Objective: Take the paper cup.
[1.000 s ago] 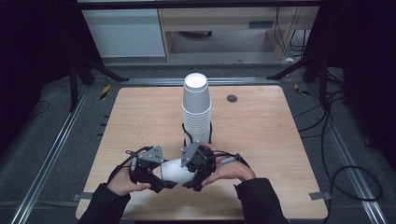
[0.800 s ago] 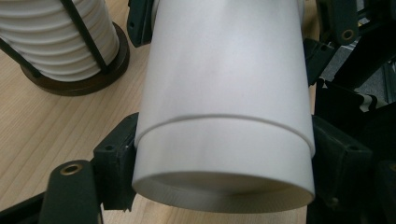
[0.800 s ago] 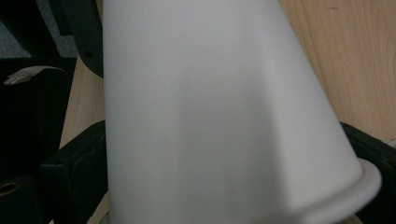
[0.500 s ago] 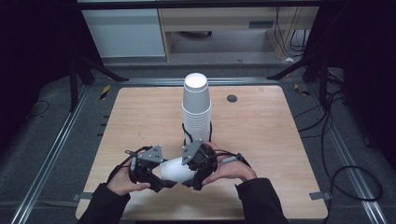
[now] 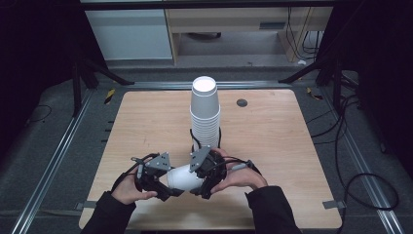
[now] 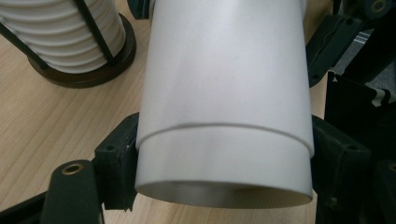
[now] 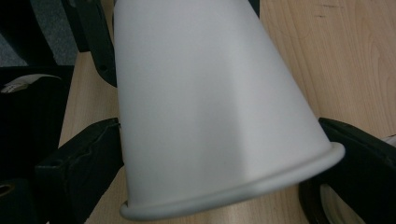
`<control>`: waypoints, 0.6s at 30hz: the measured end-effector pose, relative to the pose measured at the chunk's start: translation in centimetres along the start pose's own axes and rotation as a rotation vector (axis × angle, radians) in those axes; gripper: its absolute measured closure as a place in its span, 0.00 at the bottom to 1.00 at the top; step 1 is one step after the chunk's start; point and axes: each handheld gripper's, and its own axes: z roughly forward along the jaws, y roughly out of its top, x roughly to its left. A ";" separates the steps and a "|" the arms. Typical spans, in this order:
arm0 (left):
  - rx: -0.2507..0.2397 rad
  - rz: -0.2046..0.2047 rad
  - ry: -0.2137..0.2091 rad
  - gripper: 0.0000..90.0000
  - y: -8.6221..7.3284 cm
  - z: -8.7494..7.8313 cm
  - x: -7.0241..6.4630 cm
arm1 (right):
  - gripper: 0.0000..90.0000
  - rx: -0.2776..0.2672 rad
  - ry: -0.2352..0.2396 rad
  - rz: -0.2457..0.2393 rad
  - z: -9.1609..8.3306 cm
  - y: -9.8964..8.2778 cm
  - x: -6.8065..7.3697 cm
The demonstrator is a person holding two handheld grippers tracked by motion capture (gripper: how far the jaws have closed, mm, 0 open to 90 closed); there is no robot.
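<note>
A white paper cup [image 5: 182,178] lies sideways just above the table's front, held between both grippers. My left gripper [image 5: 164,184] is shut on its base end; in the left gripper view the cup [image 6: 224,93] has a step line round it, and my left gripper [image 6: 224,163] has a black jaw on each side of it. My right gripper [image 5: 200,176] is shut on the rim end. In the right gripper view the cup [image 7: 205,102] shows its rolled rim between the jaws of my right gripper [image 7: 224,154]. A tall stack of white cups [image 5: 205,112] stands behind.
The stack sits in a dark round holder [image 6: 93,70] with thin black uprights, close behind the grippers. The wooden table [image 5: 141,122] has a small black disc [image 5: 242,103] at the back right. Metal rails and cables run along the floor on both sides.
</note>
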 end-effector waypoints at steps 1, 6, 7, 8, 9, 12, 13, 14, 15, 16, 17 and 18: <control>0.001 -0.004 -0.001 0.26 0.0 0.0 0.0 | 0.03 -0.003 -0.001 0.003 -0.1 0.0 0.0; 0.016 -0.011 0.008 0.26 -0.3 0.2 0.3 | 0.03 -0.025 -0.003 0.008 -0.7 -0.1 -0.1; 0.016 -0.014 0.009 0.25 -0.4 0.2 0.4 | 0.03 -0.027 -0.002 0.010 -0.8 -0.1 -0.1; 0.019 -0.016 0.009 0.25 -0.4 0.2 0.4 | 0.03 -0.035 -0.004 0.006 -0.9 -0.1 -0.1; 0.023 -0.017 0.011 0.26 -0.5 0.3 0.5 | 0.03 -0.037 -0.004 0.012 -1.1 -0.1 -0.1; 0.020 -0.031 0.012 0.26 -0.7 0.3 0.7 | 0.03 -0.052 -0.003 0.011 -1.5 -0.1 -0.1; 0.024 -0.033 0.013 0.25 -0.8 0.3 0.8 | 0.03 -0.056 -0.005 0.010 -1.6 -0.1 -0.1; 0.023 -0.037 0.014 0.25 -0.9 0.3 0.9 | 0.03 -0.060 -0.005 0.014 -1.8 -0.2 -0.1; 0.019 -0.043 0.014 0.25 -1.0 0.2 1.1 | 0.03 -0.070 -0.006 0.014 -2.0 -0.2 -0.1; 0.013 -0.046 0.016 0.25 -1.1 0.1 1.2 | 0.03 -0.077 -0.008 0.017 -2.2 -0.2 -0.1; 0.005 -0.053 0.016 0.25 -1.2 -0.1 1.3 | 0.03 -0.085 -0.011 0.022 -2.4 -0.3 -0.2; -0.007 -0.058 0.013 0.25 -1.3 -0.2 1.4 | 0.03 -0.091 -0.012 0.027 -2.6 -0.4 -0.2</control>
